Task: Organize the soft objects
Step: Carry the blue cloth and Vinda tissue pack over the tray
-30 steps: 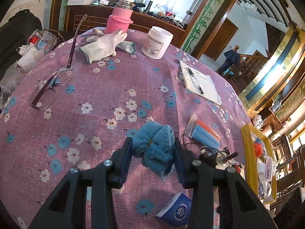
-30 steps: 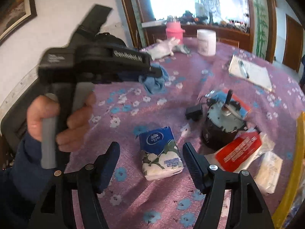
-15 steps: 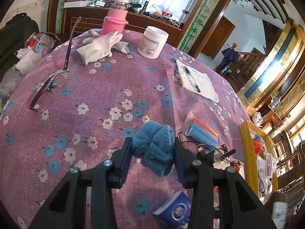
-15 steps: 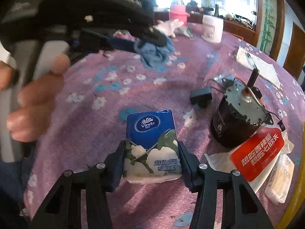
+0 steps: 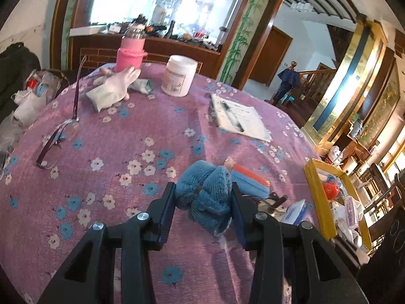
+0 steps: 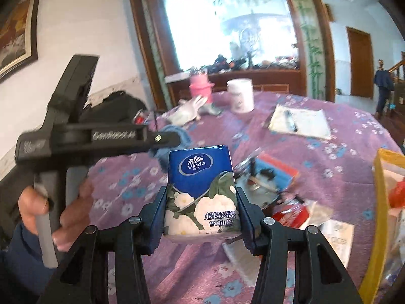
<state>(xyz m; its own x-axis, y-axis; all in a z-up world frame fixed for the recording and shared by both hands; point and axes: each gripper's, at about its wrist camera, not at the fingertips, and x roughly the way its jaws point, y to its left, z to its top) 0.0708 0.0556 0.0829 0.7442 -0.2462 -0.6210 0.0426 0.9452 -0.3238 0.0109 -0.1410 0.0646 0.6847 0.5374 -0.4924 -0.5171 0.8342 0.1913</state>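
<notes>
My left gripper (image 5: 202,197) is shut on a bunched blue knitted cloth (image 5: 207,197) and holds it above the purple flowered tablecloth (image 5: 126,131). My right gripper (image 6: 201,210) is shut on a blue Vinda tissue pack (image 6: 201,190), lifted off the table. In the right wrist view the left gripper's body (image 6: 101,136) and the hand holding it sit at the left, with the blue cloth (image 6: 174,134) showing at its tip. A white glove (image 5: 114,88) lies at the table's far side by a pink bottle (image 5: 131,53).
A yellow-rimmed box (image 5: 316,190) with mixed items stands at the right. On the table lie glasses (image 5: 58,136), a white jar (image 5: 179,78), a notepad with pen (image 5: 238,121), a mask packet (image 5: 250,179), a small motor (image 6: 255,185) and red-and-white packets (image 6: 293,212).
My right gripper closed on the tissue pack and lifted it off the table. My left gripper rose slightly, still holding the blue cloth.
</notes>
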